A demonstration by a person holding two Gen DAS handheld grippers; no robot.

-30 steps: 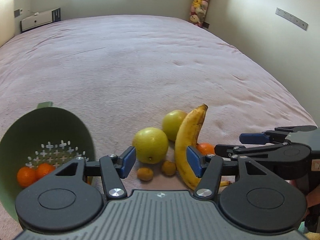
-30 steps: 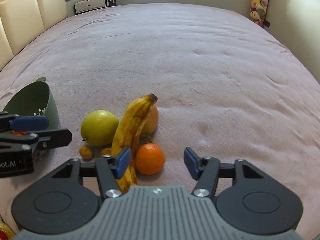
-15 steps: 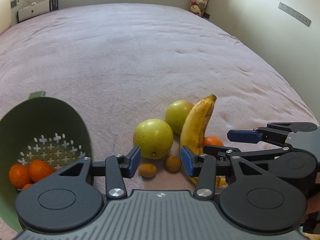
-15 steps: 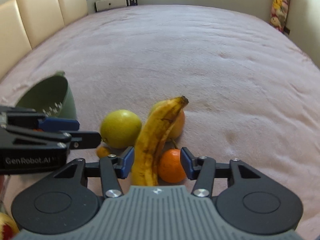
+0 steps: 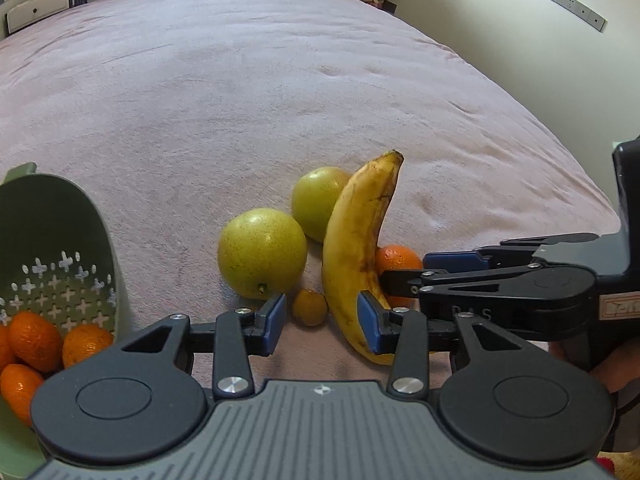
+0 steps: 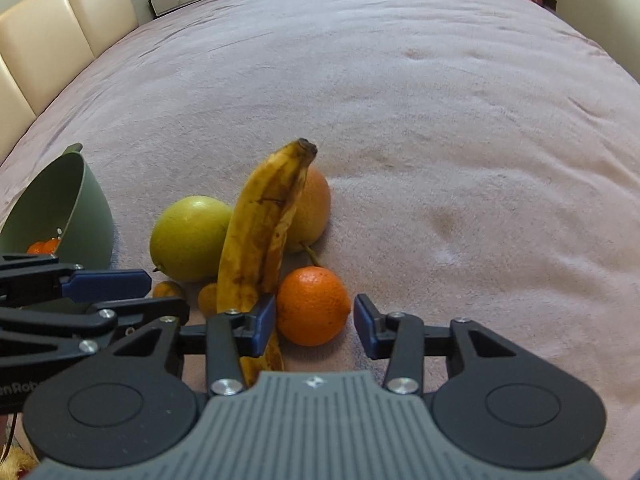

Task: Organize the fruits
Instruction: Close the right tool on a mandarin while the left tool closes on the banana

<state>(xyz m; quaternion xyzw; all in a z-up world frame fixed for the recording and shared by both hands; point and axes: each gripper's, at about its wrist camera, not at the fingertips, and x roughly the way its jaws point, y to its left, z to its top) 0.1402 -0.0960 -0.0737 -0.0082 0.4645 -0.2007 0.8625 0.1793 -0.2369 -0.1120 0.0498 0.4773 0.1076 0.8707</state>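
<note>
Fingers of the left gripper [image 5: 322, 322]: blue-padded, parted, jaws just closing in; a small kumquat [image 5: 309, 307] sits in the gap beyond the pads, untouched. Fingers of the right gripper [image 6: 315, 322]: parted, jaws likewise just closing in, flanking an orange [image 6: 312, 306] at lower centre; neither pad is seen pressing it.

Fruit on the pink bed [image 5: 240, 92], centre frame: banana [image 5: 354, 256] standing on its curve, leaning against two yellow-green pears [image 5: 262, 252].

Left wrist view only: interior of the green colander [image 5: 60, 248] at lower left, tipped on its side, cross-shaped holes visible, several tangerines [image 5: 30, 340] inside; a white strip on the wall at upper right.

Right wrist view only: the far pear's orange-blushed side [image 6: 314, 204], its stem, a second kumquat [image 6: 168, 289] and a cream padded headboard [image 6: 60, 32] at upper left.
</note>
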